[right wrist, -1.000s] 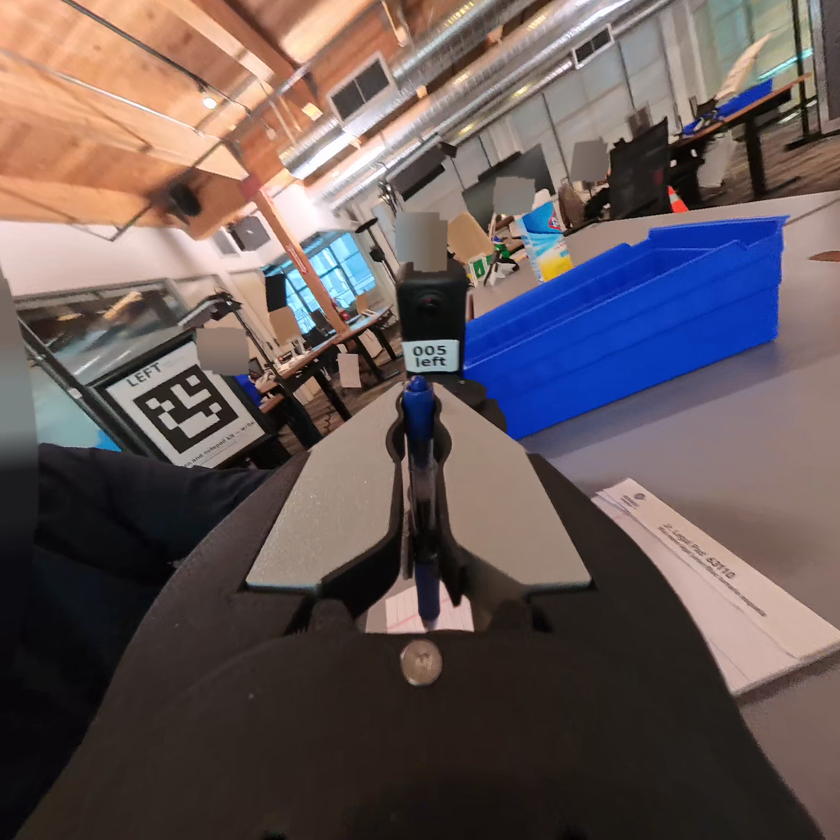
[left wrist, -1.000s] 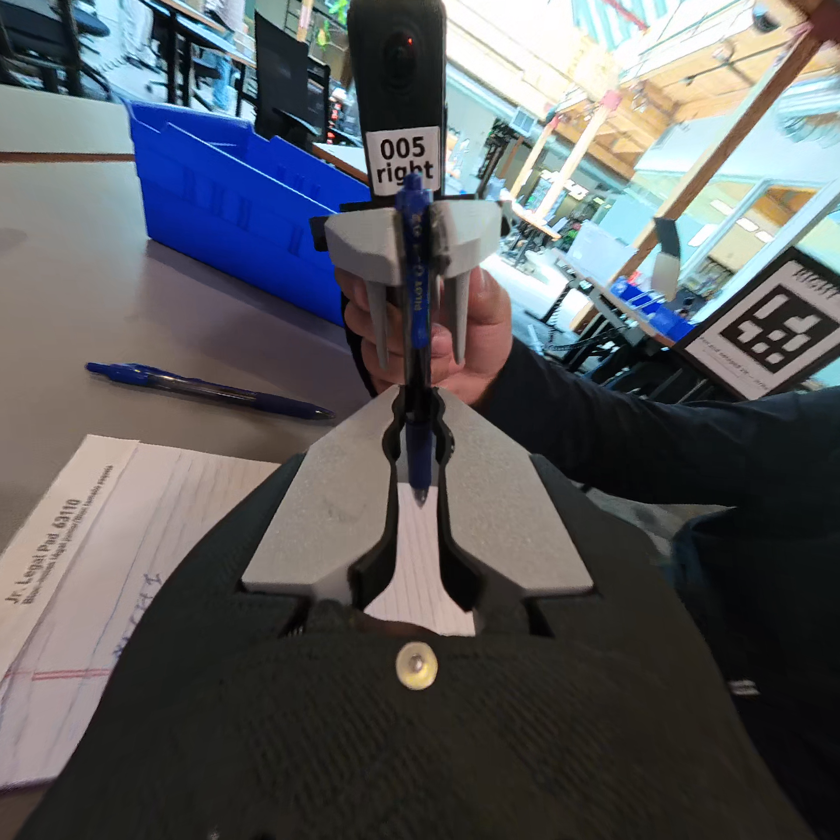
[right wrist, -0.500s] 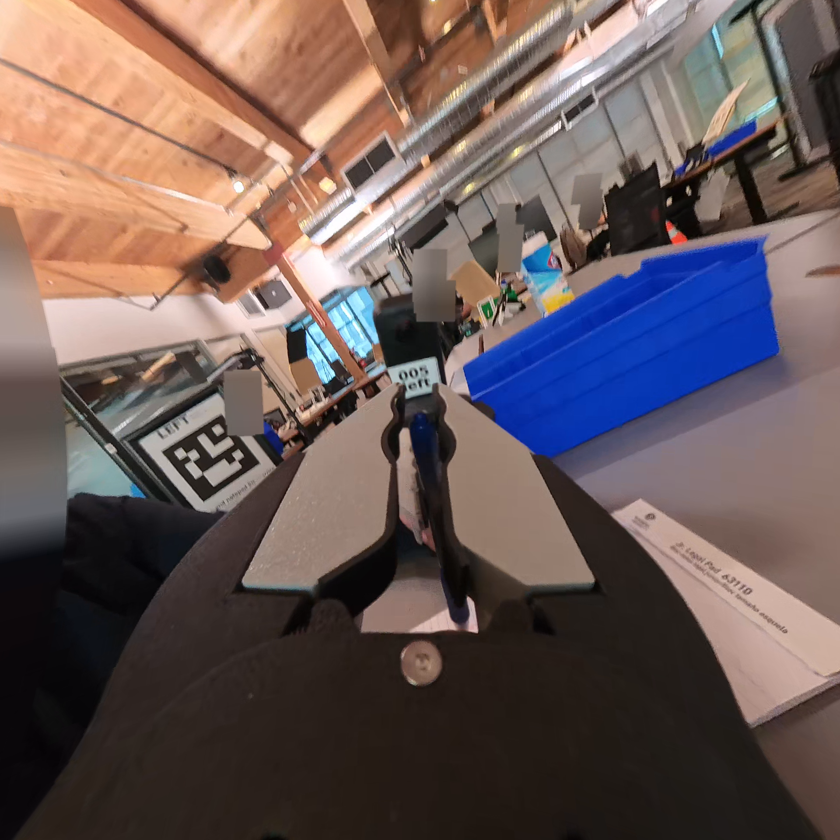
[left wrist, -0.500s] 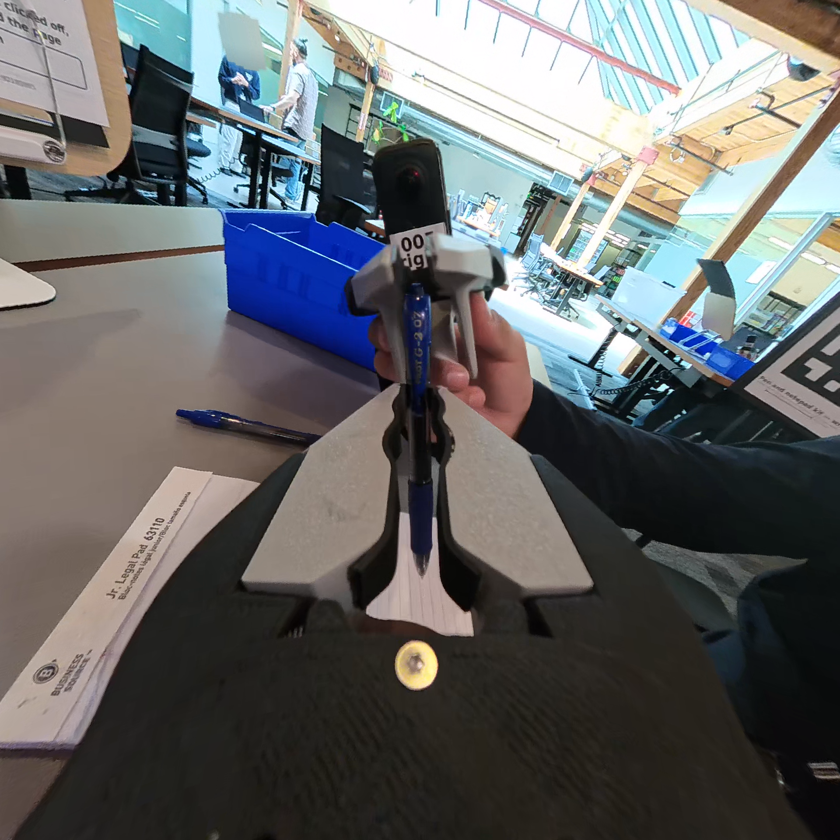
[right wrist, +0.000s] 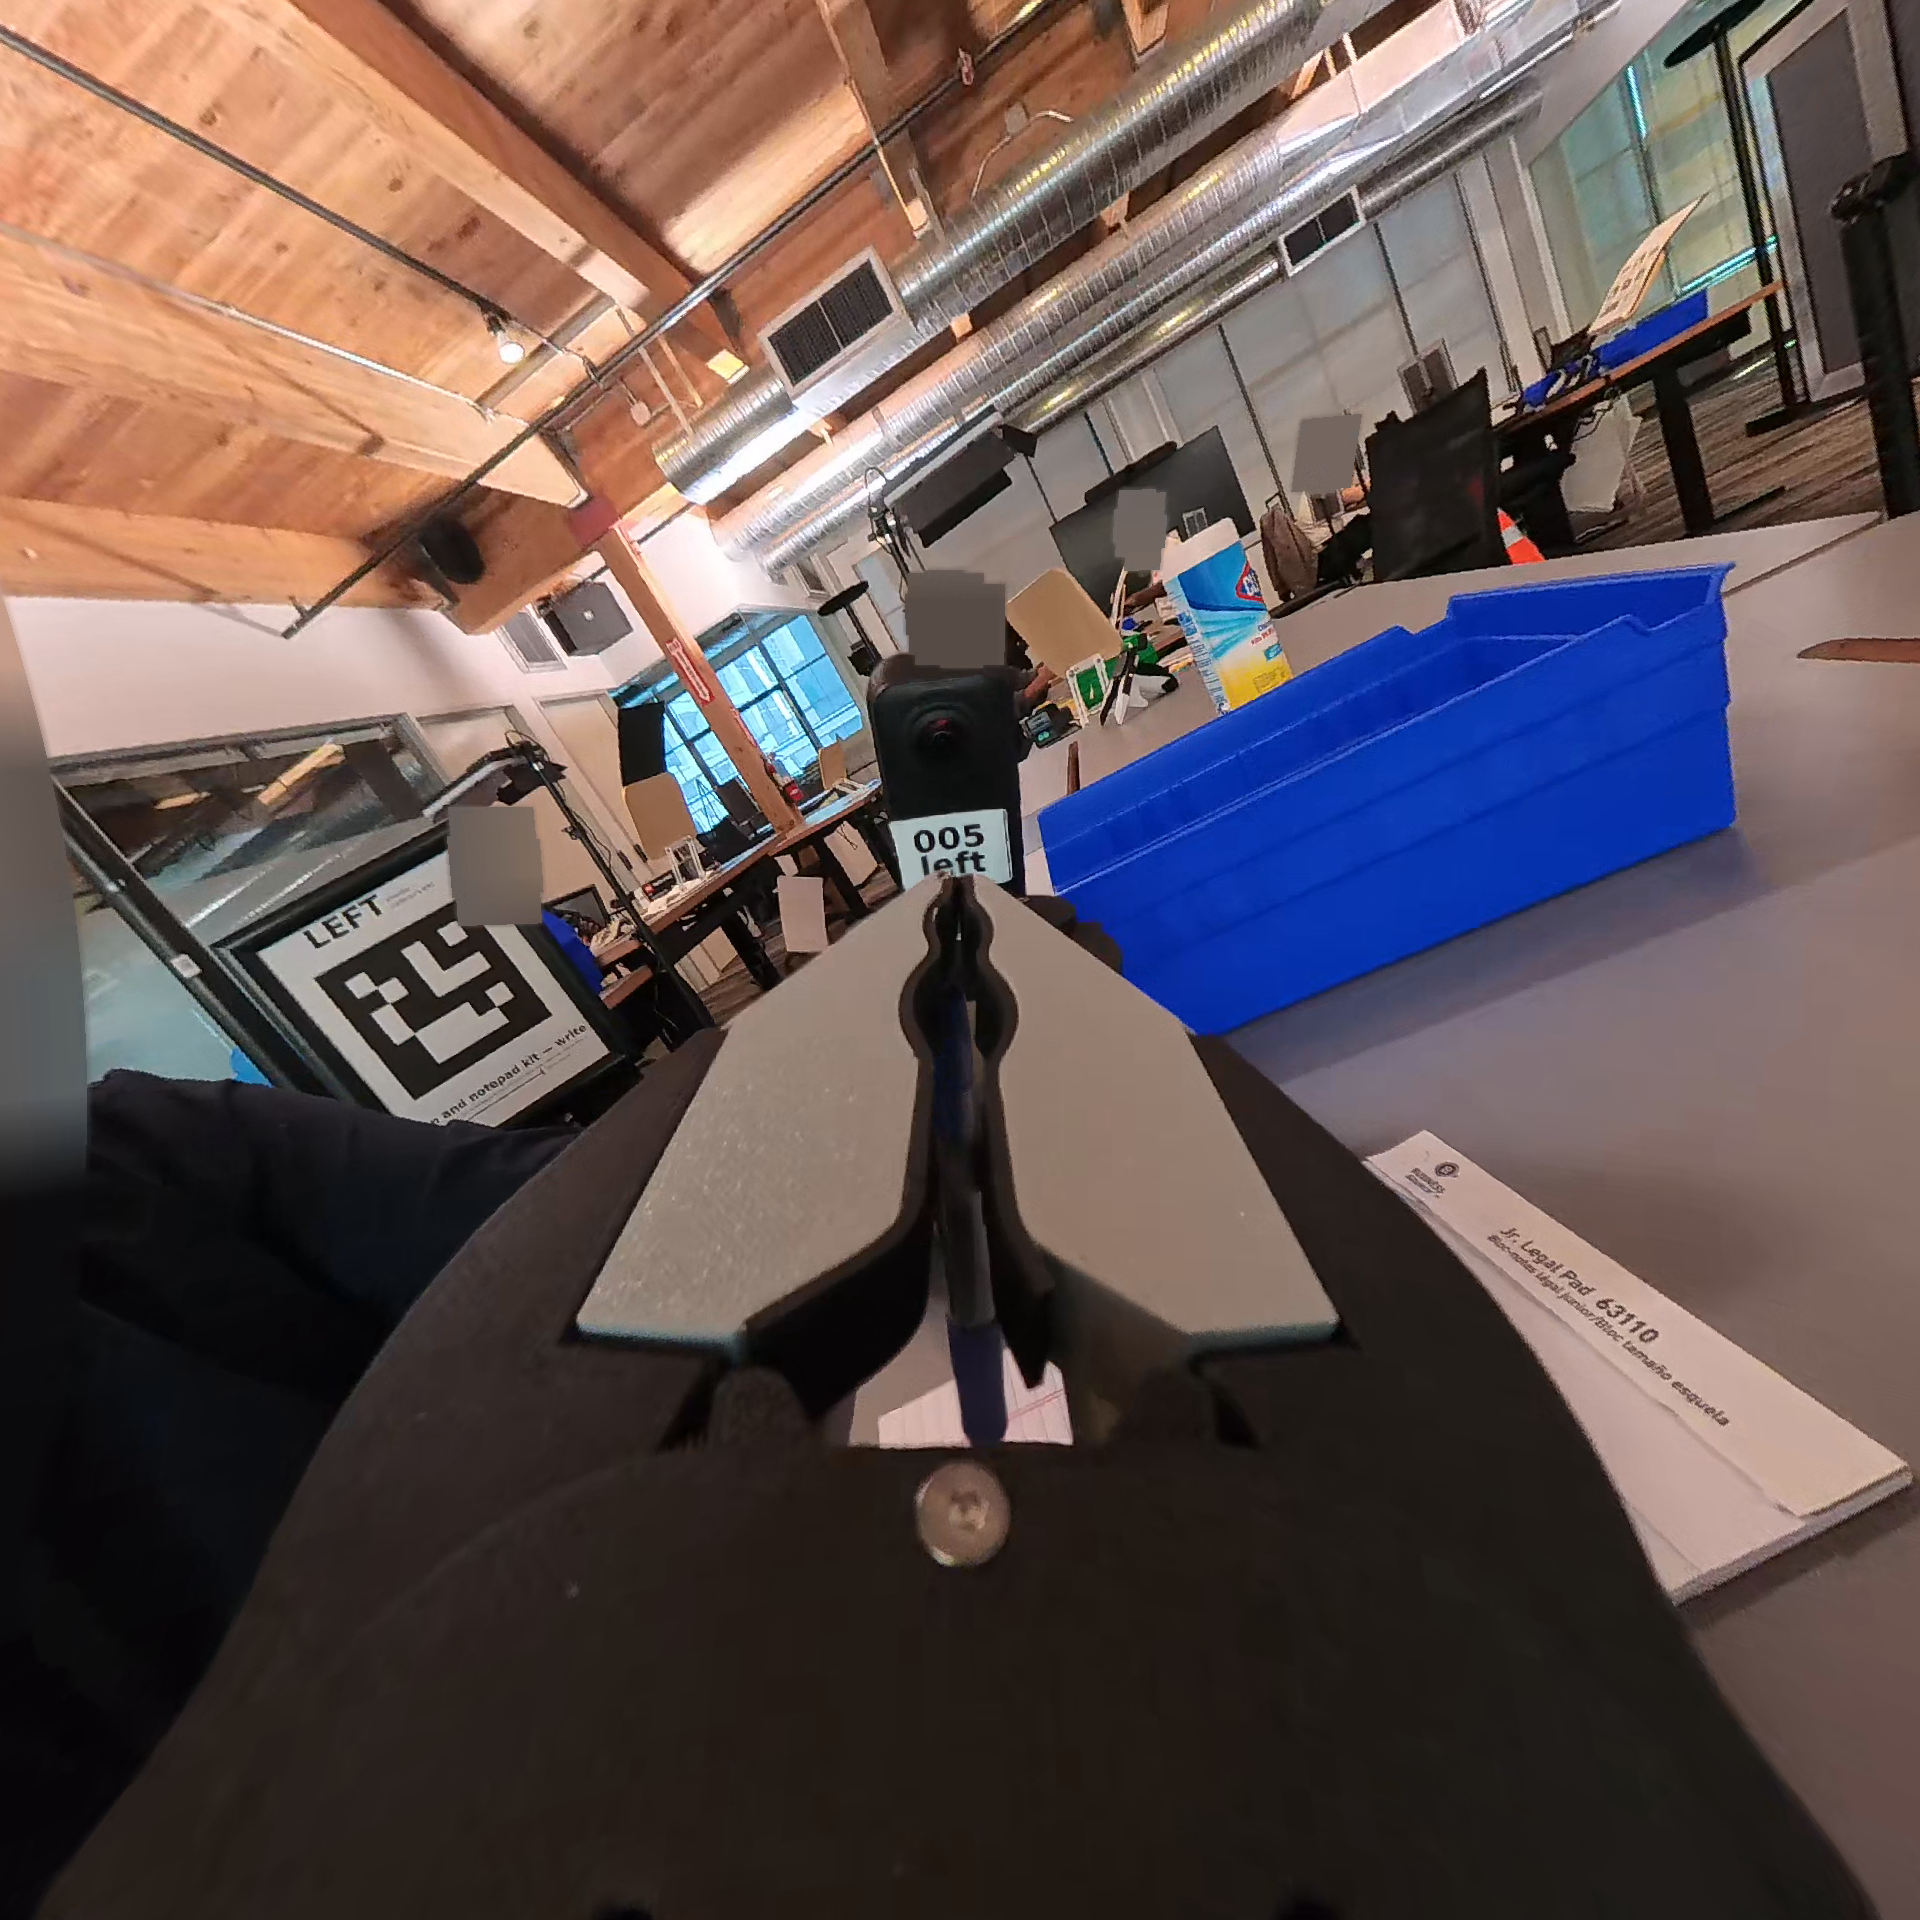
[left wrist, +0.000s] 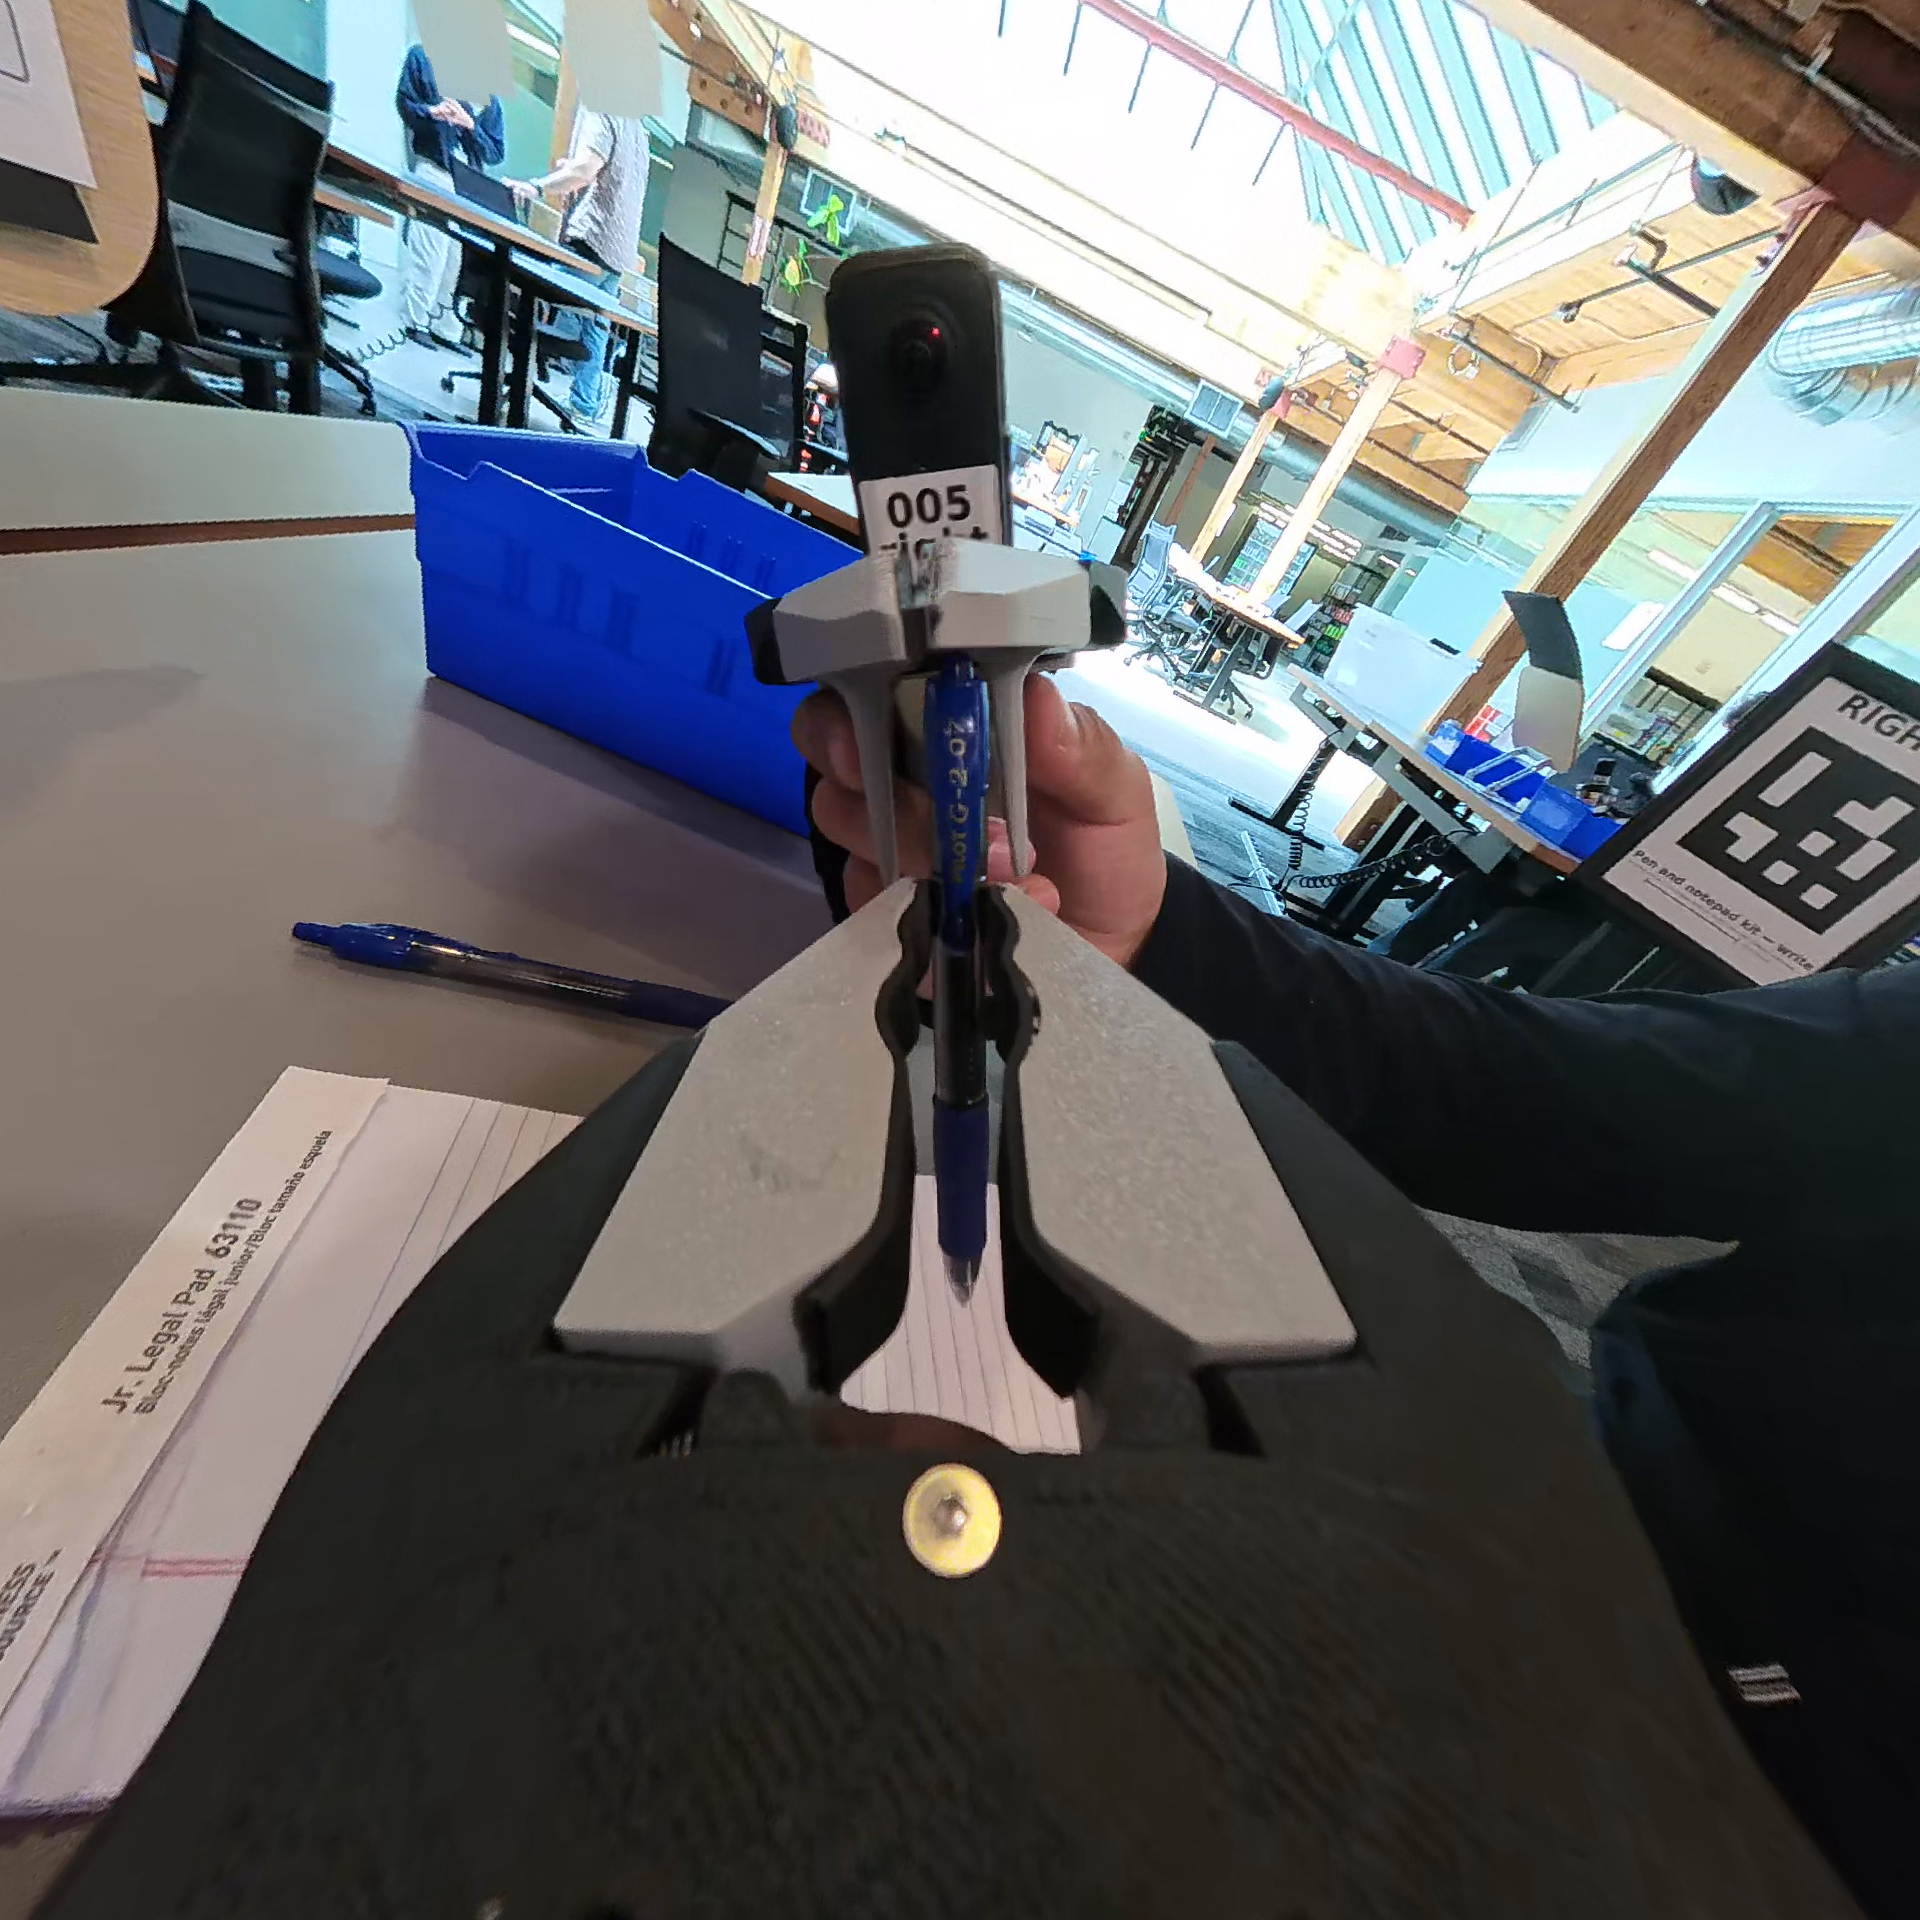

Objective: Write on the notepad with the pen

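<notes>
Both my left gripper (left wrist: 958, 971) and right gripper (right wrist: 961, 971) pinch one blue gel pen (left wrist: 956, 1049) above the legal pad (left wrist: 312, 1236); uneven release could drop it.

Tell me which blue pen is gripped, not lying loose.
The upright blue pen over the notepad, clamped by both tongs; the other pen lies flat on the table.

Spare pen (left wrist: 499, 966), blue bin (left wrist: 613, 613) beyond notepad (left wrist: 312, 1236)
</notes>
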A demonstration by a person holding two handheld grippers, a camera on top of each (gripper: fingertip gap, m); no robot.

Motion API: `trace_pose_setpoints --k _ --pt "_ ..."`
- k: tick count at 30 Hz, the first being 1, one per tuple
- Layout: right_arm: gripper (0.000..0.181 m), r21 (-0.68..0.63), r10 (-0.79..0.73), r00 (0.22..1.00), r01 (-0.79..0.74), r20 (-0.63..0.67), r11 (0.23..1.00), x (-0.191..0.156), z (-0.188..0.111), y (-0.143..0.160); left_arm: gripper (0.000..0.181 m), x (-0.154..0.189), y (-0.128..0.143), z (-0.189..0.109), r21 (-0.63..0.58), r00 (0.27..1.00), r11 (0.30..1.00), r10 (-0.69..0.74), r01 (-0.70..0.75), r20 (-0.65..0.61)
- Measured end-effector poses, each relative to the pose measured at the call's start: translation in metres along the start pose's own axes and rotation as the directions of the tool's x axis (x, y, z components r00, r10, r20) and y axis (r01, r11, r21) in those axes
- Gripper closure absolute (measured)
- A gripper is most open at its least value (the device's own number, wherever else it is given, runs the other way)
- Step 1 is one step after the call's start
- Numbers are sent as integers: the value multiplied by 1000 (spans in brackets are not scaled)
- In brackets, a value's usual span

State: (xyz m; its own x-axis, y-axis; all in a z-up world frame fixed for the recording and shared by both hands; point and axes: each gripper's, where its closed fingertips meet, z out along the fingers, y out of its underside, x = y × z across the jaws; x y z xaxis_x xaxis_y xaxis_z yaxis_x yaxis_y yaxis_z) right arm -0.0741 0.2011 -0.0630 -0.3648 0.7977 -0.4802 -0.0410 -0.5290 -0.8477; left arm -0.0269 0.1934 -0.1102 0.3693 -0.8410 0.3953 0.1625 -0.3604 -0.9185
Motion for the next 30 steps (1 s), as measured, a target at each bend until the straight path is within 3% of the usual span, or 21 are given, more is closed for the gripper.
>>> trace_pose_setpoints --k 6,9,12,15,19,23,27,30 --pt "181 -27 -10 1000 9 -27 1000 2 4 4 175 -2 -2 0 13 1000 1000 1 -1 26" --pt "181 53 -2 999 4 -35 999 3 -2 -9 174 1 -4 -1 12 1000 1000 -18 18 -2" --pt "181 151 2 999 -11 55 988 -12 -13 -30 174 0 -7 -4 37 998 998 -53 54 -19" --pt "181 86 -26 1000 25 10 996 -9 -14 -24 174 -4 -6 -5 34 998 997 -67 67 -15" --pt "160 -65 -7 1000 6 -23 998 0 -1 2 174 -5 -7 -5 38 998 997 -63 63 -1" --pt "179 -200 -21 997 5 -75 980 9 13 30 173 -8 -5 -4 25 998 998 -56 55 22" --pt "179 -174 -42 985 13 -166 985 17 6 19 167 -16 -6 -4 37 996 998 -60 58 70" --pt "179 -150 -90 933 40 -349 988 33 -16 -5 158 -35 -4 -9 15 981 1000 -21 19 193"
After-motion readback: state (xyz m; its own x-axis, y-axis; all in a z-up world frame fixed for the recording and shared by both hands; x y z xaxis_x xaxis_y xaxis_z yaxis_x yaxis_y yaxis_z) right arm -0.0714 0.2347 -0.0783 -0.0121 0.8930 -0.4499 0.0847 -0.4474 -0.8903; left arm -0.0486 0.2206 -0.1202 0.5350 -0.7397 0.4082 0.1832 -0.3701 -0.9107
